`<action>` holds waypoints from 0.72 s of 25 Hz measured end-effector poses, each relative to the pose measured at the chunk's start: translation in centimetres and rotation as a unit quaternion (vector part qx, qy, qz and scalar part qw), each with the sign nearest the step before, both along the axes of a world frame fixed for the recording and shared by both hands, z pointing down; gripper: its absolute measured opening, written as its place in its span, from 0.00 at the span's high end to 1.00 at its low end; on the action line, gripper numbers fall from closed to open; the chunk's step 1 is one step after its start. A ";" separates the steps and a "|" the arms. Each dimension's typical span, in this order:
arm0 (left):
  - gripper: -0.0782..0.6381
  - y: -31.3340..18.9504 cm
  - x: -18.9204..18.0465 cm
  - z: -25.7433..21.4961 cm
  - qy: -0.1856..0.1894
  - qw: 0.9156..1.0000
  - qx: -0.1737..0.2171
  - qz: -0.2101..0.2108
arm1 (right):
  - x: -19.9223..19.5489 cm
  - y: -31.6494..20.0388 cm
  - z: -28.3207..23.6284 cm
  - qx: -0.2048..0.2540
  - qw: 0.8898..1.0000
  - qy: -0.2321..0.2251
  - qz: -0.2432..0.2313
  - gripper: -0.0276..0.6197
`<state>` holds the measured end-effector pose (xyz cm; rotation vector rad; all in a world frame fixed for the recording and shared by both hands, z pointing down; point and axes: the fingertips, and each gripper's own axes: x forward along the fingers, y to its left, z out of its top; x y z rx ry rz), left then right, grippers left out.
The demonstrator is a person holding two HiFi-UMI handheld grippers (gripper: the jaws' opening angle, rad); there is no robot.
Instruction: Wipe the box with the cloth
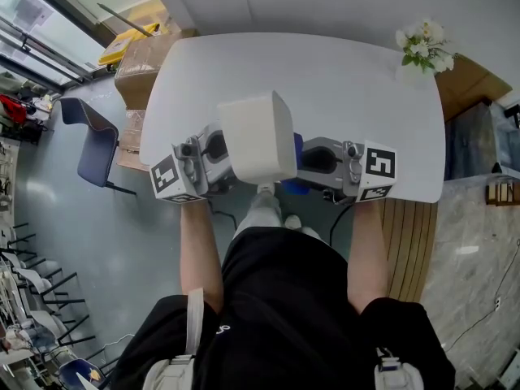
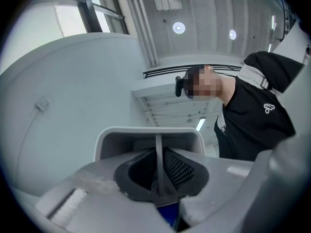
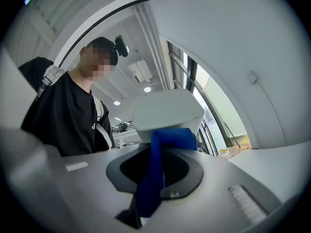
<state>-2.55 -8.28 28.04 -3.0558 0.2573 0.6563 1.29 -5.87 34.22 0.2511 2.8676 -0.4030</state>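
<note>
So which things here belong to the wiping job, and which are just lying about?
Job: white box, clamped in the left tool; blue cloth, clamped in the right tool.
Lying about: flowers on the table, blue chair, cardboard boxes on the floor.

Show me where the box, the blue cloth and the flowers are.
box (image 1: 256, 136), head view, its broad white side.
blue cloth (image 3: 153, 178), right gripper view, middle of the strip.
flowers (image 1: 422, 43), head view, the white blossoms.
</note>
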 end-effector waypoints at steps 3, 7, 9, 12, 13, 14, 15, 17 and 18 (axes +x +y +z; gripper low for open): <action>0.82 -0.2 -0.4 -0.1 0.005 1.000 -0.005 -0.018 | -0.2 0.7 -0.1 0.001 1.000 0.000 0.000 0.87; 0.82 -1.5 -0.6 0.2 0.006 0.999 -0.014 -0.046 | 0.0 0.7 -0.1 -0.001 1.000 -0.004 0.002 0.87; 0.82 -1.7 -0.8 0.3 0.004 0.998 -0.019 -0.056 | -0.1 1.1 -0.2 -0.006 1.000 -0.003 0.002 0.87; 0.82 -1.8 -1.2 0.7 0.001 0.997 -0.026 -0.071 | -0.3 1.7 -0.1 -0.005 1.000 -0.002 0.001 0.87; 0.82 -2.0 -1.4 0.9 -0.001 0.996 -0.029 -0.079 | -0.3 1.9 0.0 -0.003 1.000 -0.002 0.000 0.87; 0.82 -2.1 -1.6 1.2 -0.004 0.996 -0.033 -0.086 | -0.4 2.1 0.0 -0.002 1.000 -0.003 -0.001 0.87; 0.82 -2.4 -1.7 1.5 -0.010 0.995 -0.037 -0.094 | -0.4 2.2 -0.1 -0.002 1.000 -0.002 -0.003 0.87; 0.82 -2.9 -1.9 2.3 -0.022 0.993 -0.044 -0.110 | -0.4 2.4 -0.1 0.001 1.000 0.000 -0.007 0.87; 0.82 -3.1 -1.9 2.6 -0.028 0.992 -0.046 -0.117 | -0.5 2.4 -0.1 0.002 1.000 0.001 -0.009 0.87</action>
